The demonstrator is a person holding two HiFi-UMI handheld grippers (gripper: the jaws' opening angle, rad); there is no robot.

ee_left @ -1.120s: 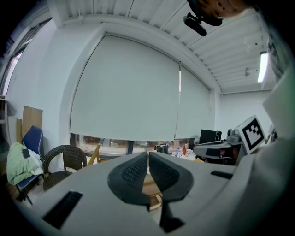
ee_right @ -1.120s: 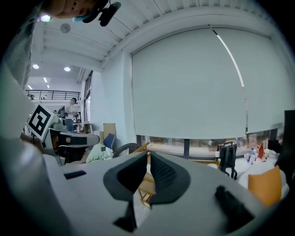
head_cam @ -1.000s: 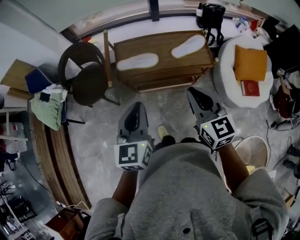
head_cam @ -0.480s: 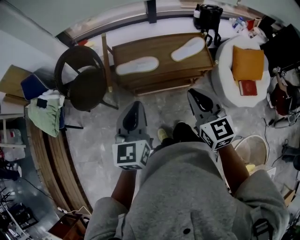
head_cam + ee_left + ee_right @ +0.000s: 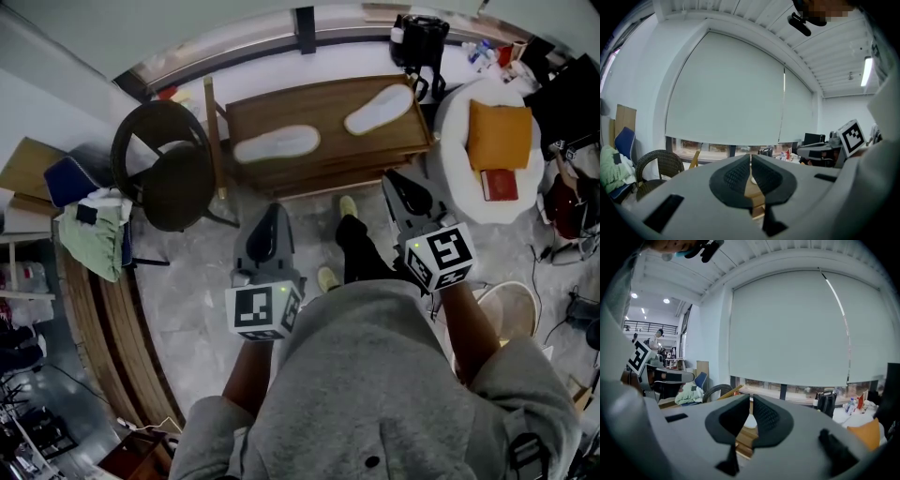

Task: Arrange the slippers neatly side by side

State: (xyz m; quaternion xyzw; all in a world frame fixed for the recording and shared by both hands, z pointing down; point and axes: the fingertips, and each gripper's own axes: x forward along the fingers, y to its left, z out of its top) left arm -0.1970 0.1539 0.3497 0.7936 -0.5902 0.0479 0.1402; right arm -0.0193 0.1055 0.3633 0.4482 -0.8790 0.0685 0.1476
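Person's standing in front of a low brown wooden desk (image 5: 328, 117). One flat white slipper (image 5: 277, 143) lies left of the desk's middle. The other white slipper (image 5: 379, 97) is up by the desk's far right corner, well apart from the first and angled differently. The left gripper (image 5: 272, 212) and right gripper (image 5: 394, 178) hover short of the desk's front edge. The fingers (image 5: 736, 176) on both are pinched together with nothing between them.

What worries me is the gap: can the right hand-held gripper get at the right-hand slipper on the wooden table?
Probably yes: nothing stands between the right hand-held gripper and that slipper; it hangs short of the table, jaws together, so they must open first.
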